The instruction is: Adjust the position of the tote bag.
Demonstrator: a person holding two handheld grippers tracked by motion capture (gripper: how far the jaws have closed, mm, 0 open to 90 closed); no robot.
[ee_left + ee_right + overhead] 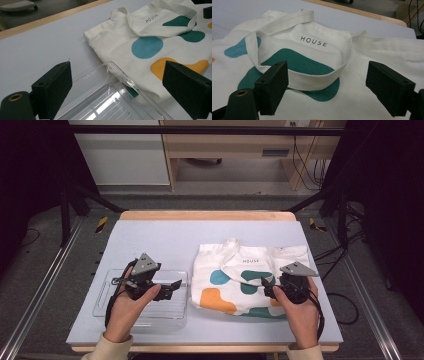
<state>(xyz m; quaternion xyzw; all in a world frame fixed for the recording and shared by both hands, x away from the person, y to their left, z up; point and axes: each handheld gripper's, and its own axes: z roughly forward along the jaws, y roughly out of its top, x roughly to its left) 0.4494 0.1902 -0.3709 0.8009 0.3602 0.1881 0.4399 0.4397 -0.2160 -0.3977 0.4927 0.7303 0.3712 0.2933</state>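
Note:
A white tote bag (250,275) with teal, blue and orange blobs and the word HOUSE lies flat on the right half of the table. Its strap (312,77) curls over the bag's face. A clear plastic tray (145,312) sits to the bag's left, its corner (117,75) close to the bag's edge (120,57). My left gripper (172,287) hovers over the tray, jaws open and empty, pointing toward the bag. My right gripper (267,287) is open above the bag's right part, with the strap loop just beyond its jaws; nothing is held.
The pale blue table top (160,237) has a wooden far edge (205,215). Black frame posts and cables stand on the floor at both sides. A wooden bench is behind the table.

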